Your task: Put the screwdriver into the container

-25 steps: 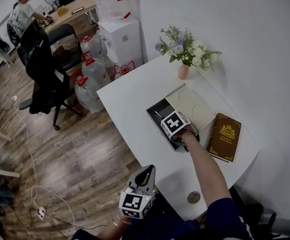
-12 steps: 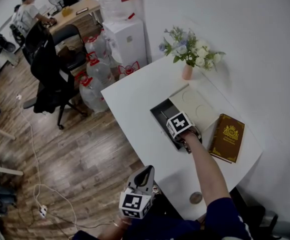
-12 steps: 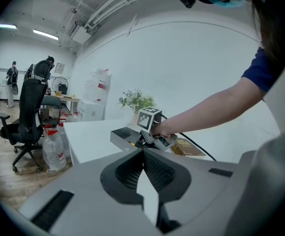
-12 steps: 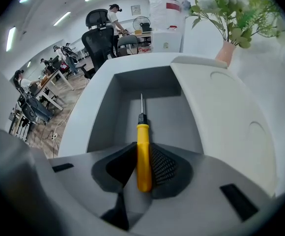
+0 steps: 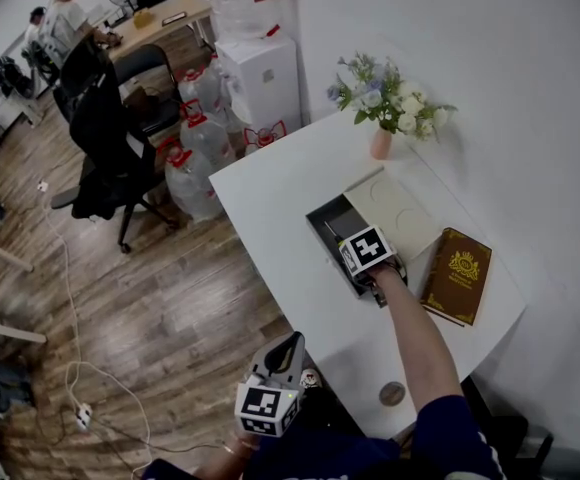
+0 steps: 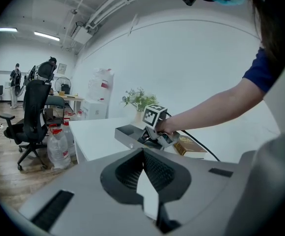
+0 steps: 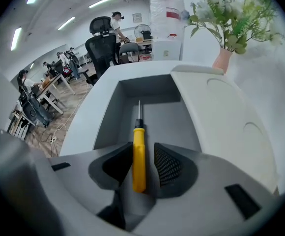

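One screwdriver (image 7: 139, 151), with a yellow handle and a thin metal shaft, lies lengthwise between the jaws of the right tool (image 7: 145, 154). Its tip points into the single dark grey container (image 5: 327, 230) at the centre of the head view. The jaws have just been opening and now stand wide. The handle sits close against the left one, with a clear gap to the right one.

One beige lid (image 5: 395, 208) with two round recesses covers the container's upper-right half. The left tool (image 5: 288, 346) hangs at the bottom centre, off the edge of the white table (image 5: 280, 198). Its jaws are together with nothing between them.

The table also carries one brown book (image 5: 457, 273) to the right of the container. The book bears a gold emblem, and any lettering on it is too small to read. One pink vase of flowers (image 5: 381, 143) stands near the wall, and one small round disc (image 5: 391, 393) lies at the lower edge.

On the wooden floor at the upper left are at least three large water bottles (image 5: 192, 183) with red caps. One white dispenser (image 5: 260, 73) stands beside them, its red label unreadable. Nearby are a black office chair (image 5: 110, 148) and two people at a far desk (image 5: 65, 13).

Each tool carries one cube with black-and-white square markers.
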